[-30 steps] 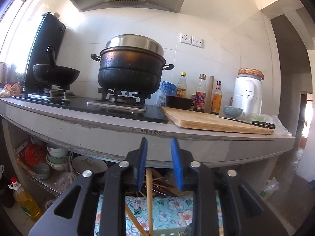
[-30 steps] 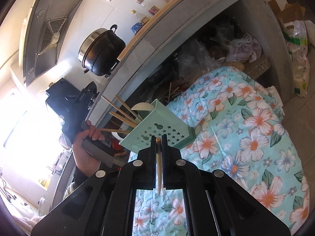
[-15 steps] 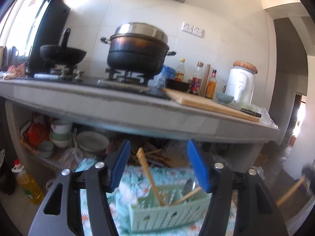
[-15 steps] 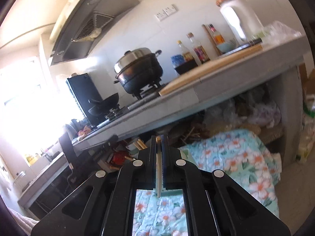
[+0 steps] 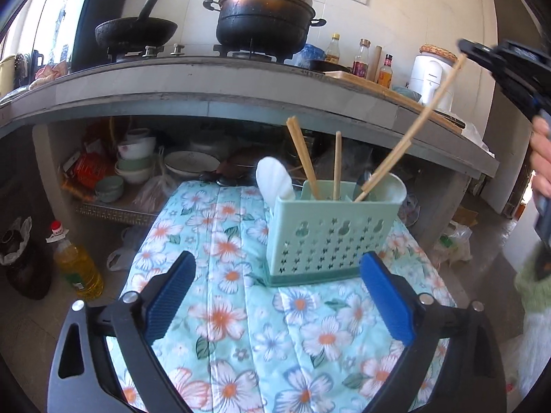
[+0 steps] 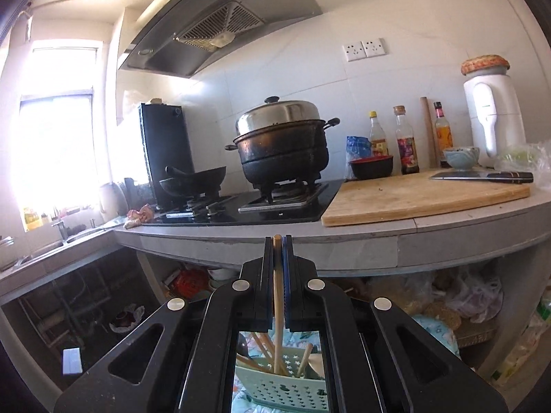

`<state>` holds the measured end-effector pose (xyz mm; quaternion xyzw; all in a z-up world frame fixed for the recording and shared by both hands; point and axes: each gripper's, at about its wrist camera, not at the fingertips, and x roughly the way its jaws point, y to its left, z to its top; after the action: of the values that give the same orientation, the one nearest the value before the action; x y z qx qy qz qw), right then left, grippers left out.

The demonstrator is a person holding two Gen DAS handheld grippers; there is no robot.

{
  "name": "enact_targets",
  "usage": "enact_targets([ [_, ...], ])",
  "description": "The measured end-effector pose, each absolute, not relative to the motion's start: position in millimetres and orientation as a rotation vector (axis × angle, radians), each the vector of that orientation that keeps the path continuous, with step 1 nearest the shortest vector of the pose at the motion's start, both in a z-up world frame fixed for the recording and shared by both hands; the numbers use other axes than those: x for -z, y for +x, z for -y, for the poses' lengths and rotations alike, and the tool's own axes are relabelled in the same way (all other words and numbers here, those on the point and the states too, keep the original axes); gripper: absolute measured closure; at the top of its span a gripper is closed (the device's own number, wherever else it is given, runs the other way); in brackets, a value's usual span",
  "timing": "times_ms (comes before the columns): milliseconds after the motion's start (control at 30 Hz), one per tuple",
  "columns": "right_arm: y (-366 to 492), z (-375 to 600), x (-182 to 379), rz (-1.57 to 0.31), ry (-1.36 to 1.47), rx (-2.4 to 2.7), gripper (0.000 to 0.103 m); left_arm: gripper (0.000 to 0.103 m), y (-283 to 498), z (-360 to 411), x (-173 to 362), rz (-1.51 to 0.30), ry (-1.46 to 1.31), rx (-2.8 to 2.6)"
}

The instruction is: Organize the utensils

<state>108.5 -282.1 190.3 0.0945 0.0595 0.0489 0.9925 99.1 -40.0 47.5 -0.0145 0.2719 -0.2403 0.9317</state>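
A mint green perforated utensil holder [image 5: 330, 237] stands on a floral cloth [image 5: 241, 309]. It holds several wooden chopsticks [image 5: 303, 158] and a white spoon [image 5: 275, 179]. My left gripper [image 5: 275, 296] is open and empty, just in front of the holder. My right gripper [image 6: 278, 241] is shut on a wooden chopstick [image 6: 277, 309], whose lower end dips into the holder [image 6: 275, 385]. In the left wrist view that chopstick [image 5: 413, 130] slants up to the right gripper [image 5: 482, 51] at the upper right.
A grey counter [image 5: 241, 82] overhangs the cloth, with a black pot [image 5: 265, 24], a wok [image 5: 136, 32], bottles and a cutting board with a knife [image 6: 482, 175]. Bowls and plates [image 5: 137, 165] sit on the shelf below. An oil bottle [image 5: 75, 265] stands on the floor.
My left gripper opened wide, let go of a chopstick, and drew back from the holder. My right gripper swung upright above the holder with its chopstick still held.
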Motion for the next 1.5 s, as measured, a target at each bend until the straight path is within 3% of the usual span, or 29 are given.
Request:
enact_targets([
  [367,148,237,-127,-0.226,-0.034,-0.063,0.096,0.005,87,47,-39,-0.557,0.004,0.465],
  [500,115,242,-119,-0.195,0.019,-0.083,0.065,0.005,85,48,-39,-0.549,0.024,0.445],
  [733,60,251,-116,-0.183,0.115,-0.09,0.046,0.005,80,52,-42,-0.526,0.037,0.364],
  [900,50,236,-79,-0.334,0.07,0.052,0.017,0.005,81,60,-43,-0.525,0.112,0.256],
  [1000,58,225,-48,-0.465,0.013,0.201,0.011,0.005,87,69,-37,-0.551,0.214,0.157],
  [1233,68,219,-7,-0.64,0.031,0.308,0.008,0.005,103,66,-26,-0.673,0.245,0.045],
  [1500,65,231,-7,-0.639,0.038,0.378,0.008,0.005,103,60,-28,-0.664,0.211,-0.022],
])
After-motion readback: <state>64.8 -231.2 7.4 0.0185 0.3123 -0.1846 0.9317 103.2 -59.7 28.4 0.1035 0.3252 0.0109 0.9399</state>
